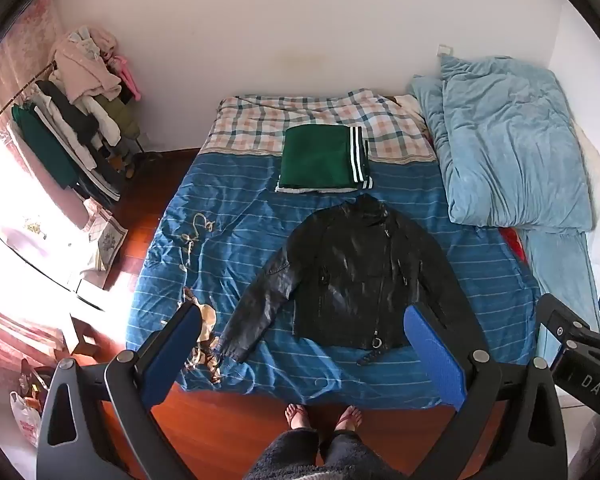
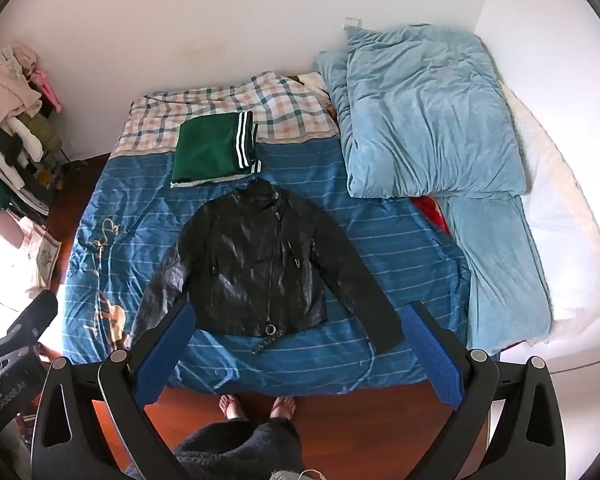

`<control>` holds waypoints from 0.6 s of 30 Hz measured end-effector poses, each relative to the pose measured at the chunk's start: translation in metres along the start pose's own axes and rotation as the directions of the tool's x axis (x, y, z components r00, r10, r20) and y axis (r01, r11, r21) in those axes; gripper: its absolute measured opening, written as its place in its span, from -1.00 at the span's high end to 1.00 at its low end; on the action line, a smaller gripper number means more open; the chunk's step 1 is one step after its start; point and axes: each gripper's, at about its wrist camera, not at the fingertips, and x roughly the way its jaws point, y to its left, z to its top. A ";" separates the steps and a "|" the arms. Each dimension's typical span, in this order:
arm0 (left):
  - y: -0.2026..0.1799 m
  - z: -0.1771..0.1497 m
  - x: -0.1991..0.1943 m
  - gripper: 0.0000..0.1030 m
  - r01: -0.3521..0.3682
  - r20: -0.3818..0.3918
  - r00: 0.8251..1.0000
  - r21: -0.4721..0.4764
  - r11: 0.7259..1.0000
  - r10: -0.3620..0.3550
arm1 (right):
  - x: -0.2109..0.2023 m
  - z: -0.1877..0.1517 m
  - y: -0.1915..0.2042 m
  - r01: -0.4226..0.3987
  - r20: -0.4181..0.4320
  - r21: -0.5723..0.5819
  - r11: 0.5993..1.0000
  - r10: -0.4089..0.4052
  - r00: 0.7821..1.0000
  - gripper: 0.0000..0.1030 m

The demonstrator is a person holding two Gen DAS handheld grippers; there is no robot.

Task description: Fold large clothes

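We stand barefoot at the foot of the bed (image 1: 228, 240), both tools raised above it. The left gripper (image 1: 304, 344) hangs with its blue pads spread wide and nothing between them; the right gripper (image 2: 300, 344) is likewise released and empty. Neither touches any cloth.

The black leather jacket (image 1: 356, 268) lies face up in the middle of the blue striped cover, collar toward the wall, hem toward us, zip closed, both sleeves angled outward and down. We judge it was spread this way so that sleeves and sides can be turned inward one at a time; the folding of this piece has not yet begun. Just beyond its collar, a green garment with white stripes (image 1: 324, 158) sits as a neat rectangle, apparently already folded and set clear of the working space. The stiff, glossy leather will likely resist creasing and may spring back.

The cover is wrinkled near the left edge, where a printed motif shows. A checked blanket (image 1: 260, 124) crosses the head of the bed, and a light blue duvet (image 1: 512, 144) is heaped against the right side, with a strip of red showing beneath it. The floor is reddish wood. A loaded clothes rack (image 1: 72, 120) stands in the left corner by a bright, sunlit window, against plain white walls.
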 end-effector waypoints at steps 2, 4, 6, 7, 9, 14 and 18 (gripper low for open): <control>-0.001 0.000 0.000 -1.00 -0.006 0.002 1.000 0.000 1.000 0.006 | -0.002 -0.001 -0.001 -0.006 0.019 0.012 1.000 0.006 1.000 -1.00; -0.001 -0.001 0.000 -1.00 -0.001 0.003 1.000 -0.007 1.000 0.001 | -0.003 -0.002 0.000 -0.006 0.019 0.010 1.000 0.006 1.000 -1.00; -0.003 -0.003 -0.001 -1.00 0.003 0.004 1.000 -0.010 1.000 -0.003 | -0.005 -0.003 0.000 -0.006 0.018 0.007 1.000 0.006 1.000 -1.00; -0.001 -0.001 -0.004 -1.00 0.003 0.003 1.000 -0.009 1.000 -0.003 | -0.006 -0.003 0.000 -0.006 0.018 0.006 1.000 0.006 1.000 -1.00; -0.002 0.000 -0.005 -1.00 0.002 0.001 1.000 -0.010 1.000 -0.002 | -0.006 -0.004 -0.002 -0.008 0.018 0.005 1.000 0.007 1.000 -1.00; -0.001 0.001 -0.004 -1.00 0.006 0.002 1.000 -0.010 1.000 -0.006 | -0.017 -0.002 0.006 0.000 0.022 0.008 1.000 0.000 1.000 -1.00; -0.002 0.000 -0.003 -1.00 0.009 0.002 1.000 -0.008 1.000 -0.009 | -0.015 -0.001 0.002 -0.001 0.023 0.007 1.000 0.000 1.000 -1.00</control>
